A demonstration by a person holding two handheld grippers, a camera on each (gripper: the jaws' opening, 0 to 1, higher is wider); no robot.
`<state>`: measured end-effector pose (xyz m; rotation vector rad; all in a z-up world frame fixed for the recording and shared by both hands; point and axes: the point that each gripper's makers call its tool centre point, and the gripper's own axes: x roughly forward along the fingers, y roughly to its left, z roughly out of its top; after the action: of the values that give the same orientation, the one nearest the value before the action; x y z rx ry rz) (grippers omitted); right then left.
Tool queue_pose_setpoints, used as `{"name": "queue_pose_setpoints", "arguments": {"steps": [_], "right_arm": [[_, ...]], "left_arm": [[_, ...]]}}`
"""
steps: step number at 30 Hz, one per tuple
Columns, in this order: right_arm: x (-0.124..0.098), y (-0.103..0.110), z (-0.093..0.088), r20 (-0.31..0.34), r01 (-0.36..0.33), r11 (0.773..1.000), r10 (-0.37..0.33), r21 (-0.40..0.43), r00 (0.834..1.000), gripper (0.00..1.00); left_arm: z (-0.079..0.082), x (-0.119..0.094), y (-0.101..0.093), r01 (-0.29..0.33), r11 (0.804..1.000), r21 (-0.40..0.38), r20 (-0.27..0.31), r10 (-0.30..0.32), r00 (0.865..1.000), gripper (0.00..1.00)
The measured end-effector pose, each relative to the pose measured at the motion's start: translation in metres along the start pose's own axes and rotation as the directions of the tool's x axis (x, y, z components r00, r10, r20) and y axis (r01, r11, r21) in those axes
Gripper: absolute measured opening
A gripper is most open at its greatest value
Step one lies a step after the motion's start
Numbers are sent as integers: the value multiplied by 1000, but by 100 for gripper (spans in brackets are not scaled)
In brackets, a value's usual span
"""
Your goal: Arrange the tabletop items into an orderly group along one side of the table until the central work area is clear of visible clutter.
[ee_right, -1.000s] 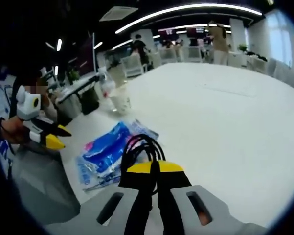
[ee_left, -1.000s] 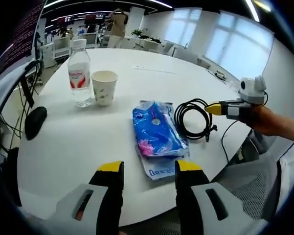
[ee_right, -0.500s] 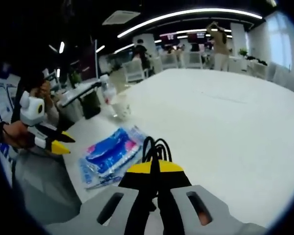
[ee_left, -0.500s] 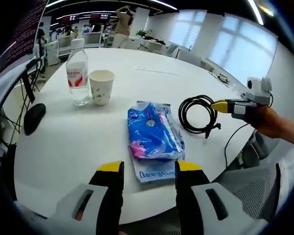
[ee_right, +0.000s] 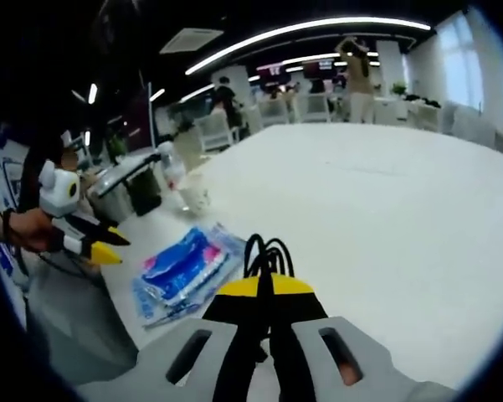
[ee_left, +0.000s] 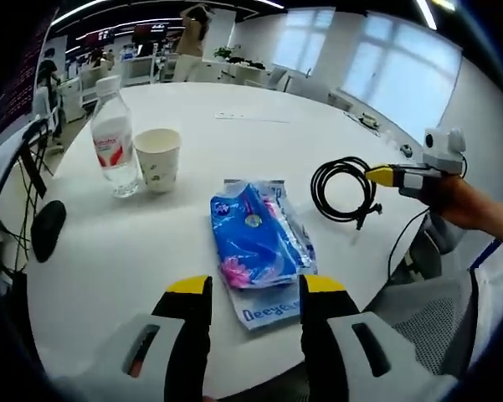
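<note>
A blue tissue packet [ee_left: 258, 239] lies on the round white table [ee_left: 234, 109], just beyond my left gripper [ee_left: 255, 287], whose jaws stand open and apart from it. A coiled black cable [ee_left: 345, 188] hangs raised at the table's right edge, with my right gripper [ee_left: 383, 176] shut on it. In the right gripper view the cable's loops [ee_right: 266, 251] rise from my shut right gripper [ee_right: 264, 287]. There the packet [ee_right: 180, 268] lies to the left, and the left gripper [ee_right: 113, 249] stands open beyond it.
A clear water bottle [ee_left: 113, 142] and a paper cup [ee_left: 157, 157] stand together at the far left, and a black mouse [ee_left: 46, 230] lies near the left edge. A mesh chair [ee_left: 427, 327] sits at the near right. Desks, chairs and people fill the office beyond.
The right gripper has lifted the cable coil off the table and carried it a little further back. The left gripper's view has shifted, so the packet sits more centred before its jaws.
</note>
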<state>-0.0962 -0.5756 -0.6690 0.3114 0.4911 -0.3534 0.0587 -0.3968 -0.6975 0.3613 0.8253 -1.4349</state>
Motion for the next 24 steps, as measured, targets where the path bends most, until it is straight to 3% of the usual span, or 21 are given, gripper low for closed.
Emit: {"name": "queue_pose_setpoints", "arguments": {"steps": [10,24], "right_arm": [[-11,-16,-3,21,49,997,-50,67,999,0],[-1,-37,-33,-35,92,982,-87,165,996,0]], "left_arm": [[22,16,-3,47,999,-2,16,-47,999,40],[26,32,-19,57,997,-53,29,-55,998,38]]}}
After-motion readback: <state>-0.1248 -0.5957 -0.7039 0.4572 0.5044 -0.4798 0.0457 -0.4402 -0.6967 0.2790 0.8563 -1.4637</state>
